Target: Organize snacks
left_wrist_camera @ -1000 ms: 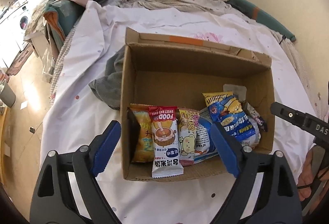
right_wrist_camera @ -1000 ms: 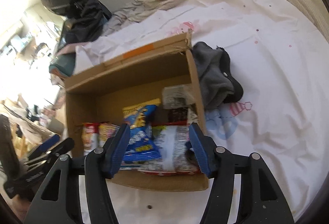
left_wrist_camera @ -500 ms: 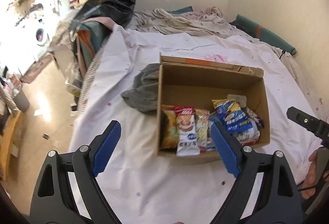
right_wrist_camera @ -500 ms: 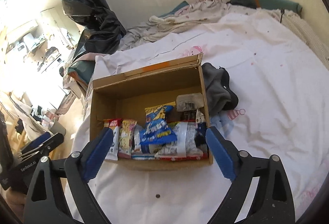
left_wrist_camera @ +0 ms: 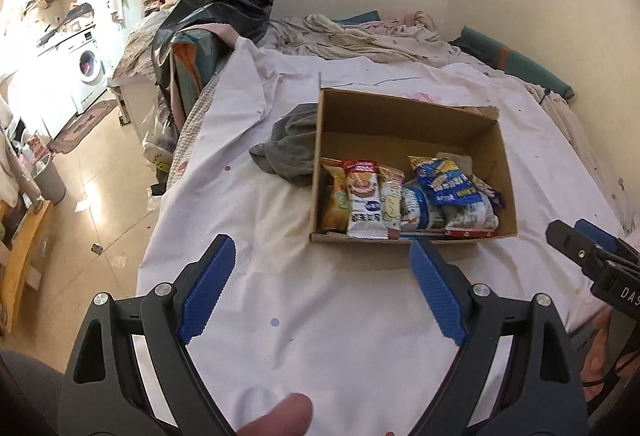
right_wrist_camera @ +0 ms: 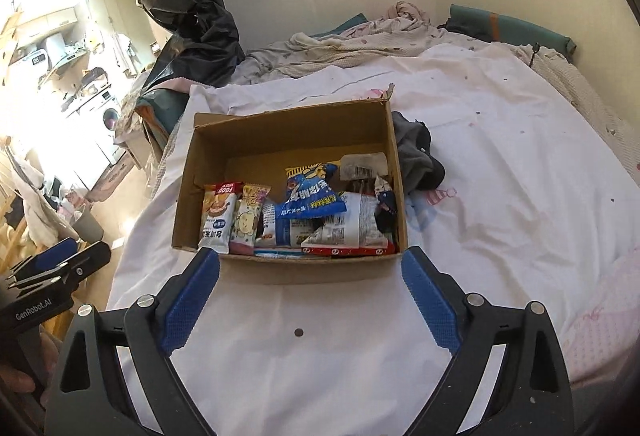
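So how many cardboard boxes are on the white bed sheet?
1. The brown cardboard box sits mid-sheet, open-topped, holding snack packets, beside a grey cloth. None looks hidden.

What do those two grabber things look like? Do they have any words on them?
Both are black plastic with two long fingers. The left gripper and right gripper have bumpy blue pads inside and small silver bolts. From the other camera, the left one's body shows white lettering, "GenRobot.AI". The right one's side shows "DAS", cut off.

Strong daylight from left, kitchen side blown out; centre sharp; fisheye bending and dark vignette at edges.
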A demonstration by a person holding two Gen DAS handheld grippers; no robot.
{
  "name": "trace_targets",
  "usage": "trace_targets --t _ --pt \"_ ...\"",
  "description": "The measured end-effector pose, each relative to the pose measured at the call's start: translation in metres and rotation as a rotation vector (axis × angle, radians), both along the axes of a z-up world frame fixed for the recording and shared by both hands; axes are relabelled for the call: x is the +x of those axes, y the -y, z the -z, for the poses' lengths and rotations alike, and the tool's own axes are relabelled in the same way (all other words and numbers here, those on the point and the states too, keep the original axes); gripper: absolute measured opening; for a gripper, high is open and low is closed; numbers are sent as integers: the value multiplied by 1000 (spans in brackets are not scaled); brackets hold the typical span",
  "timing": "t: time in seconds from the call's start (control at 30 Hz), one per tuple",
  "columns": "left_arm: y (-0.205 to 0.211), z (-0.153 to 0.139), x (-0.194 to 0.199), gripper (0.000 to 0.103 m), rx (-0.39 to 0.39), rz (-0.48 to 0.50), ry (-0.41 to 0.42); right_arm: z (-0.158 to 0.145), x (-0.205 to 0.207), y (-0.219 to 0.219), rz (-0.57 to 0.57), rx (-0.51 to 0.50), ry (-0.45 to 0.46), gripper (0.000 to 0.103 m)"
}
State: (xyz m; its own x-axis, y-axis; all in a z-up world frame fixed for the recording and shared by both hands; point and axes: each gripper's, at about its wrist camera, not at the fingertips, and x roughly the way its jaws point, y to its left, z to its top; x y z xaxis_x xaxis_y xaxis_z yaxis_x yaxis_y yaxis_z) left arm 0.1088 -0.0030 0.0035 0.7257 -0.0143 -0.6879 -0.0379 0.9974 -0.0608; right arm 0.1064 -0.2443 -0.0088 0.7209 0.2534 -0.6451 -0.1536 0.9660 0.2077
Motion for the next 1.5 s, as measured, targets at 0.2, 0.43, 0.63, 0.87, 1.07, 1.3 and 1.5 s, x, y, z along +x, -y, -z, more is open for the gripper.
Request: trace_targets --t 0.2,0.43,0.63,0.87,1.07,1.3,1.5 --pt "3 6 3 102 -17 -10 -8 1 -10 -12 3 -62 34 98" --pt "4 11 5 103 -34 -14 -33 5 -7 -17 16 -83 35 103" --pt "2 12 5 103 -45 -20 -36 9 -5 -17 18 -79 16 103" --pt "2 11 6 103 -37 -24 -34 8 -6 -16 30 -86 25 103" --pt "1 11 5 103 -38 -31 -34 9 -3 -13 40 -74 9 103" --pt "0 11 5 103 -40 -33 -32 8 -4 -11 49 -72 11 103" --pt "-1 11 5 103 -41 -32 -31 9 -3 -10 51 -75 5 103"
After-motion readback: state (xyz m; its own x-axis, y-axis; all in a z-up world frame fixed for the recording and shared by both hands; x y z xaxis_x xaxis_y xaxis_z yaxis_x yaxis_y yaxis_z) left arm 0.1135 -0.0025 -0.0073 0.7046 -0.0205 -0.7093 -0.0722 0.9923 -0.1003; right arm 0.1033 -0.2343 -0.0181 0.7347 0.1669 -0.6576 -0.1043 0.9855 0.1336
